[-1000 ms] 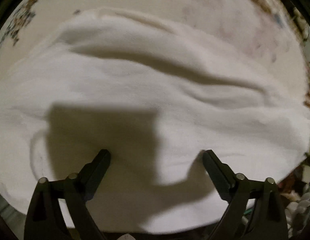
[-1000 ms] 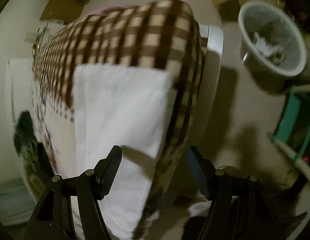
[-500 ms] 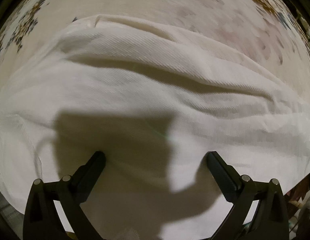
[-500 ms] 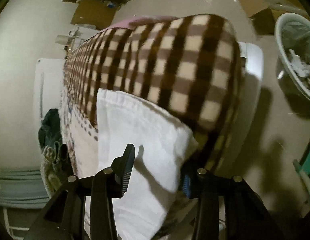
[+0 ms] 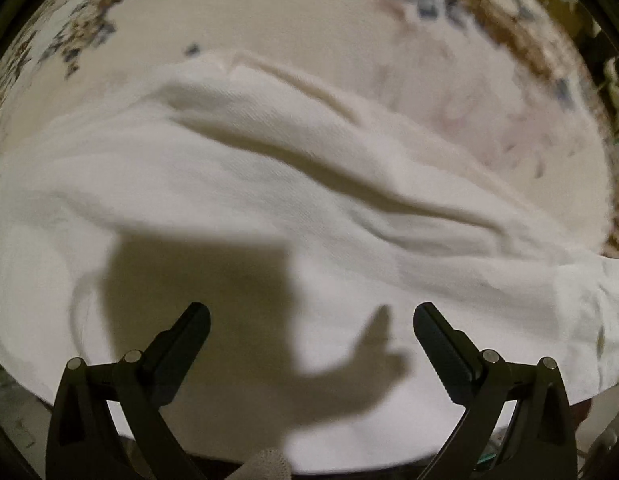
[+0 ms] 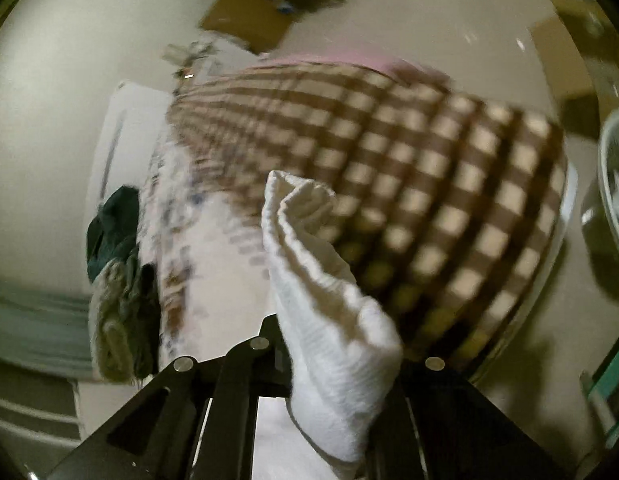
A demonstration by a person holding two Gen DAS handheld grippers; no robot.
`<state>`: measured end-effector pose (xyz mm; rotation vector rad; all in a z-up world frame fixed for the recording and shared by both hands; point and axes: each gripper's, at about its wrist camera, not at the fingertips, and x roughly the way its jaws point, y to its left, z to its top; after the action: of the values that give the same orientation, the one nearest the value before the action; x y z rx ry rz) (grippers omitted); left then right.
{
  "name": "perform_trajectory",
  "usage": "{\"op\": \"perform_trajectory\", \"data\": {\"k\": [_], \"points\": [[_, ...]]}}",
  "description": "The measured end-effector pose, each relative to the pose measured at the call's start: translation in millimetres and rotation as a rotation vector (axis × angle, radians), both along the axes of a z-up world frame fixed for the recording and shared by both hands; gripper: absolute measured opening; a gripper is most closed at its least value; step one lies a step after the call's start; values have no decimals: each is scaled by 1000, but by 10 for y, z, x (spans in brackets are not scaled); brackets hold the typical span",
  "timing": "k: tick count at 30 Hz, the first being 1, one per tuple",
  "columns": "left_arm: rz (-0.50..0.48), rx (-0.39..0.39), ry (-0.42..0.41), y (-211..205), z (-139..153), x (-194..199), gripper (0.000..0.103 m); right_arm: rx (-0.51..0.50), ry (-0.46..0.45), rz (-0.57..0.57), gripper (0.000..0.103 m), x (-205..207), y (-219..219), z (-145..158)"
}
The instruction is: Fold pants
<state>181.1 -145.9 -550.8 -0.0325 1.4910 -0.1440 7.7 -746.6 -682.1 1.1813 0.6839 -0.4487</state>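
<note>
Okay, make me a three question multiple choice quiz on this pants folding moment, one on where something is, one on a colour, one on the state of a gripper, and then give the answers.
1. Where does the right gripper hold the white pants?
A. Lifted in front of the checked blanket
B. Inside a drawer
C. Flat on the floor

2. What colours are the checks on the blanket?
A. Red and black
B. Brown and cream
C. Blue and yellow

3. How is the left gripper?
A. Shut on a hanger
B. Out of view
C. Open above the pants

Answers:
1. A, the bunched cloth rises from the gripper with the blanket behind it.
2. B, brown bands cross cream squares.
3. C, its two fingers stand wide apart with nothing between them.
</note>
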Motion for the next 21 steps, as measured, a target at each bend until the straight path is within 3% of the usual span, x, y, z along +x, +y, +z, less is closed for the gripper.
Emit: {"op": "perform_trajectory", "data": {"k": [6,11,15,21], "points": [[67,-92,-62,473,520,-195,103,-154,-32,180,10,518,855,878],[147,-96,-85,1033,647,-413,103,-244,-17,362,10,1069,1966,1100],[199,-49,-84,1504,596,-628,103,-285,44,515,10,1490,2977,793],[295,-11,-57,2232,474,-765,103,-349,214,690,10,1807,4166,-143]]}}
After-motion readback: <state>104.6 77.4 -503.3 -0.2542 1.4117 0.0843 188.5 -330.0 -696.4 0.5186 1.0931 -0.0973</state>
